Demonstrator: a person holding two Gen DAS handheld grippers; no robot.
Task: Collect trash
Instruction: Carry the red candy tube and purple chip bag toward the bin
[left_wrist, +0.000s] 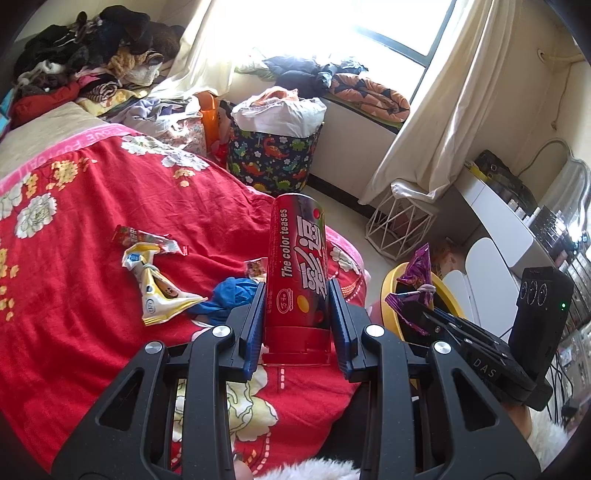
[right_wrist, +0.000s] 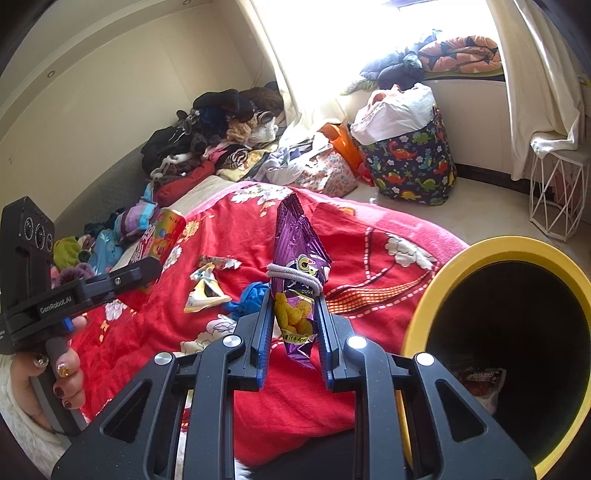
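red tube (left_wrist: 297, 271) upright, left claw (left_wrist: 297, 325) gripping

Black grippers, blue-padded fingers (left_wrist: 251, 332), silver screws.

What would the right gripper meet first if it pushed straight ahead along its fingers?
The right gripper, shut on the purple snack bag, points over the red blanket. Straight on, it would probably meet the blanket's surface past the blue crumpled item, not the yellow bin to its right. Depth is unclear.
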